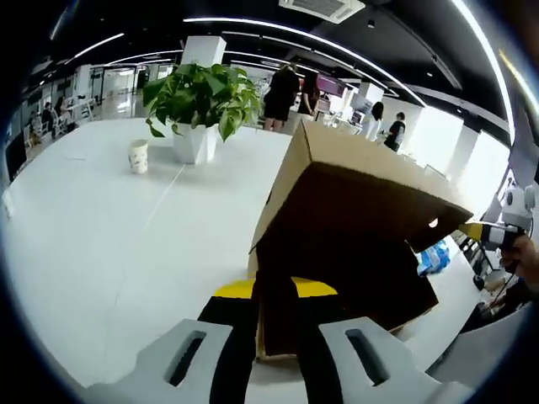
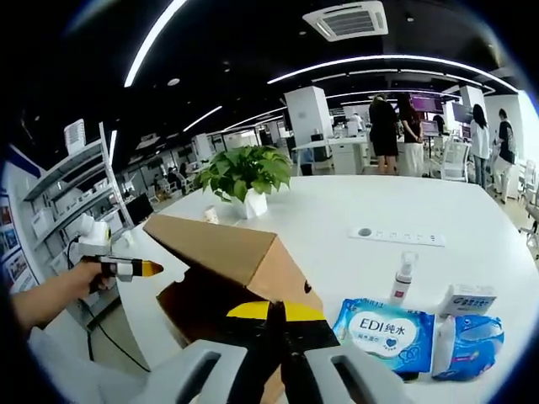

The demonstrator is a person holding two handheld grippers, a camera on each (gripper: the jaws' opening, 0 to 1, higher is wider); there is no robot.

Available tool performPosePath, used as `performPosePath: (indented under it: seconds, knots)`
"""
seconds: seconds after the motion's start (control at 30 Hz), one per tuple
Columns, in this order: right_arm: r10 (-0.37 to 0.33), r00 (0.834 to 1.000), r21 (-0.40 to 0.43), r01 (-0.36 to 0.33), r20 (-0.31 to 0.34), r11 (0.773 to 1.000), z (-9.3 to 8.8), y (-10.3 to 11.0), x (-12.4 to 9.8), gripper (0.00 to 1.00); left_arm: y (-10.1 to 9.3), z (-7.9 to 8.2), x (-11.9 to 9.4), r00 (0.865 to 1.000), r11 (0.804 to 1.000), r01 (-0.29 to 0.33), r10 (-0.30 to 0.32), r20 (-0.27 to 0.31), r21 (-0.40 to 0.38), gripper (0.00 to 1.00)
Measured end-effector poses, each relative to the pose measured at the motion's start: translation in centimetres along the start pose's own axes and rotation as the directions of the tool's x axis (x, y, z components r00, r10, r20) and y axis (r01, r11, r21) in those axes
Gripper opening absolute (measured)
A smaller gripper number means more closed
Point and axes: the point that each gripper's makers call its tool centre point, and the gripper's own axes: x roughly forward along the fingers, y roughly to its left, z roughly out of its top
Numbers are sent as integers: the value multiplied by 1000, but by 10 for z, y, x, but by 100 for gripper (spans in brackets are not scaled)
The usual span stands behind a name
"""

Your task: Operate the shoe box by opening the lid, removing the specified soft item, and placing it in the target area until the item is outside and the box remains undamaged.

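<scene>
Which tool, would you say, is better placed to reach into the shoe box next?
Probably left: the left tool faces the shoe box opening under the raised lid; the right tool sees its outside.

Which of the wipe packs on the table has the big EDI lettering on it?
The flat blue wipe pack, nearest the cardboard box; the other packs beside it don't show it.
</scene>
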Motion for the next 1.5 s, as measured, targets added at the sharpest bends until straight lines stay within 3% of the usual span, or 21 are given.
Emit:
performPosePath:
  seconds: [0.67,1.5]
  knots:
    - [8,1000,6,-8,-19,1000,-13,4,-4,0,-5,30,-6,997,996,10,-16,74,85,15]
    - [43,996,29,-41,-76,999,-36,10,-6,0,-10,13,-14,998,991,39,-45,43,125,22]
